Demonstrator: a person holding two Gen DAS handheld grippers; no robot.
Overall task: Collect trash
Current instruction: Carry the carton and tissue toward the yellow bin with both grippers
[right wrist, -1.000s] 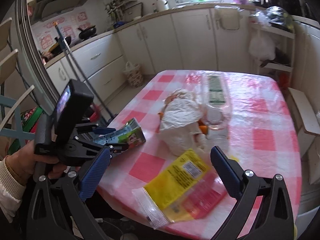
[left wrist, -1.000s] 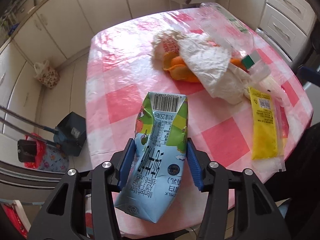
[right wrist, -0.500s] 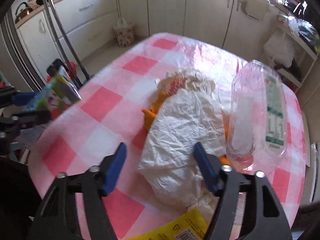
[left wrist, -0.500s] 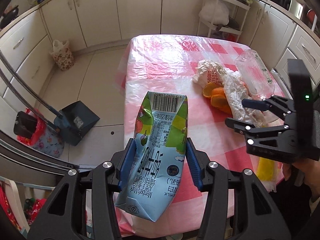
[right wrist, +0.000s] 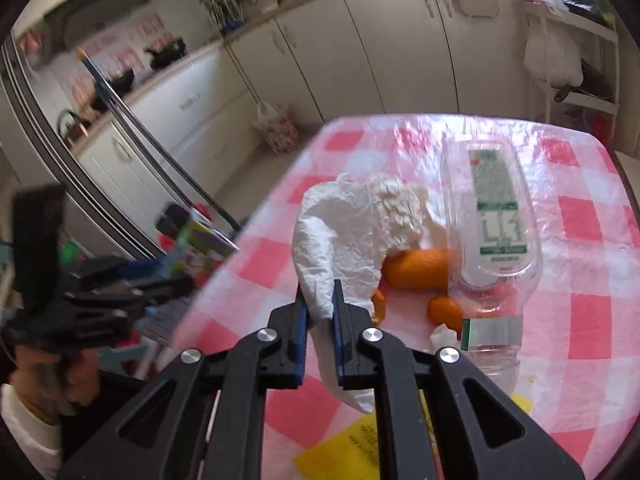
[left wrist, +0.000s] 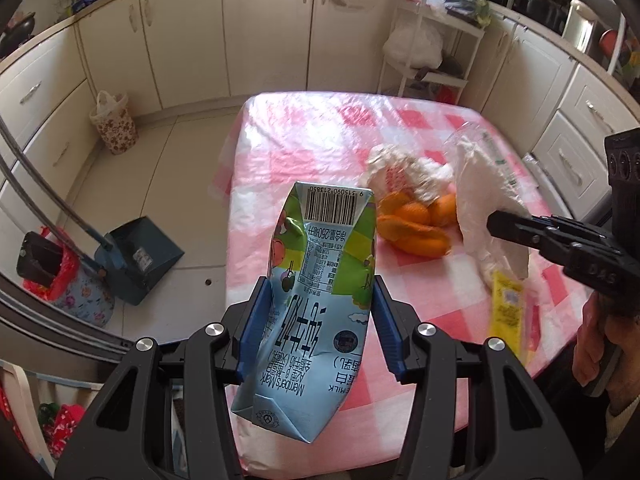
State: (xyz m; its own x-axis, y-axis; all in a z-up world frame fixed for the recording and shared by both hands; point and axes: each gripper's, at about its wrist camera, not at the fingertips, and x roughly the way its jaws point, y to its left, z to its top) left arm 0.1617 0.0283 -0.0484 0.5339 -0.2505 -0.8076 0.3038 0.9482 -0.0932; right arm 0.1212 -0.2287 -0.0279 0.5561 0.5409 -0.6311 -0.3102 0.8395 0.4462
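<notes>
My left gripper [left wrist: 318,320] is shut on a crushed blue and green milk carton [left wrist: 316,312], held above the near left corner of the pink checked table [left wrist: 288,148]. My right gripper [right wrist: 320,304] is shut on a white crumpled tissue [right wrist: 344,240], lifted off the table; it also shows in the left wrist view [left wrist: 480,200]. Orange peels [right wrist: 416,268] lie beneath it, next to an empty clear plastic bottle [right wrist: 492,224] lying on its side. A yellow wrapper [left wrist: 506,312] lies near the table's front edge. The left gripper and carton show blurred at the left of the right wrist view [right wrist: 200,240].
A blue dustpan [left wrist: 140,256] with a long handle and a red-lined trash bin [left wrist: 60,280] stand on the floor left of the table. A floral basket [left wrist: 114,124] stands by the cabinets. A white shelf rack [left wrist: 432,48] stands behind the table.
My right gripper has closed on the white tissue and lifted it, uncovering the orange peels. My left gripper, still holding the carton, has swung left and back from the table.
</notes>
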